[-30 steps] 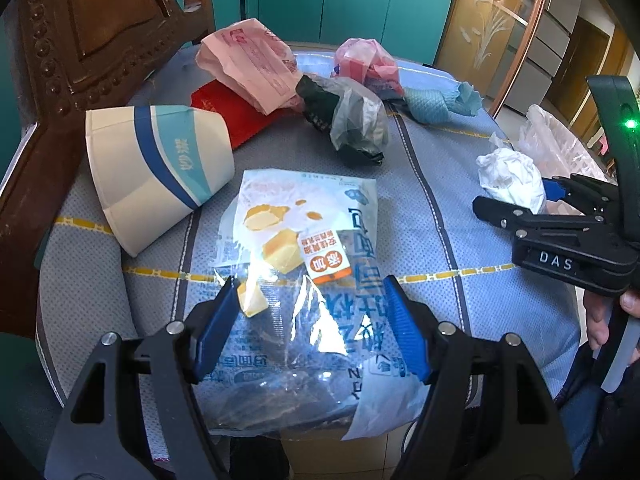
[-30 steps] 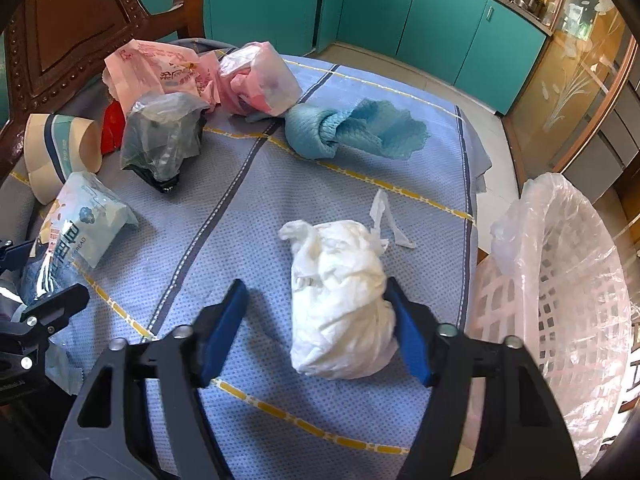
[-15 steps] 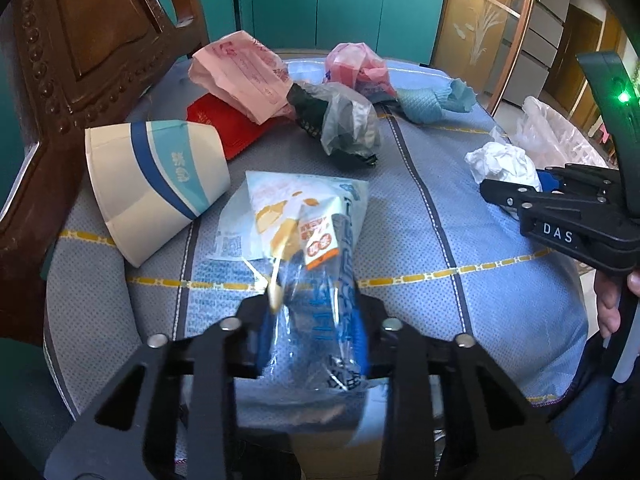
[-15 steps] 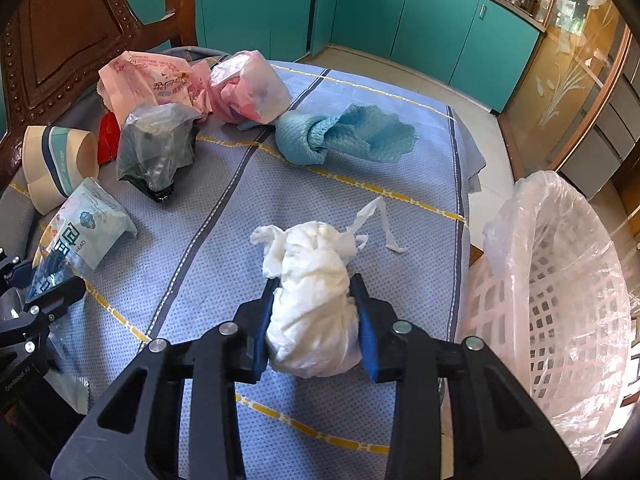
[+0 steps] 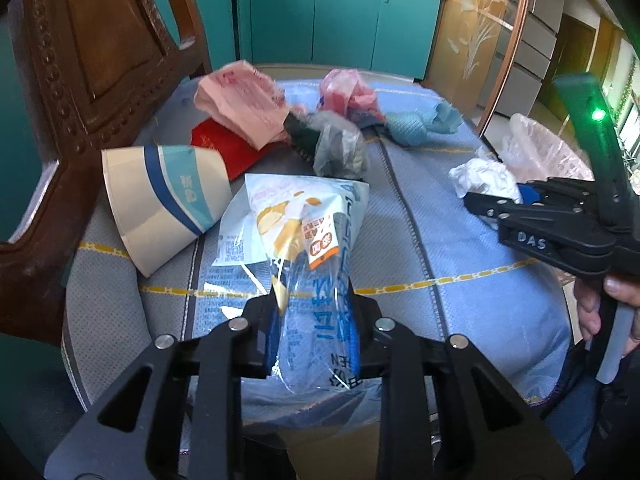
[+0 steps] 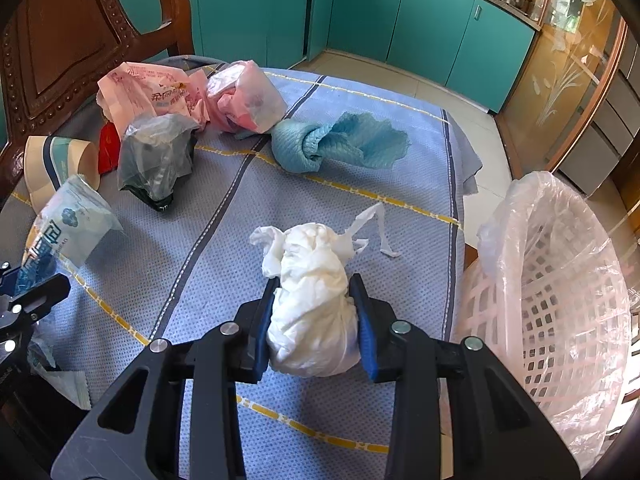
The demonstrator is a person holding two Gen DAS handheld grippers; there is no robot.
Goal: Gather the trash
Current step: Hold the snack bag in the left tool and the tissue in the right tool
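Left gripper [image 5: 312,334] closing, blue pads pressed on the crumpled near end of a clear wrapper [image 5: 304,240]. Wrapper stretched out across the blue cloth [image 5: 460,248], far end beside a tipped paper cup [image 5: 164,200]. Right gripper [image 6: 316,322] clamped on a white tissue wad [image 6: 310,304], pads squeezing both sides, wad resting on the cloth. Lined white basket [image 6: 560,300] just right of the cloth edge. Farther back: pink bags [image 6: 160,96], a grey bag [image 6: 156,160], a teal rag [image 6: 340,144]. Wooden chair back [image 5: 92,60] at left.
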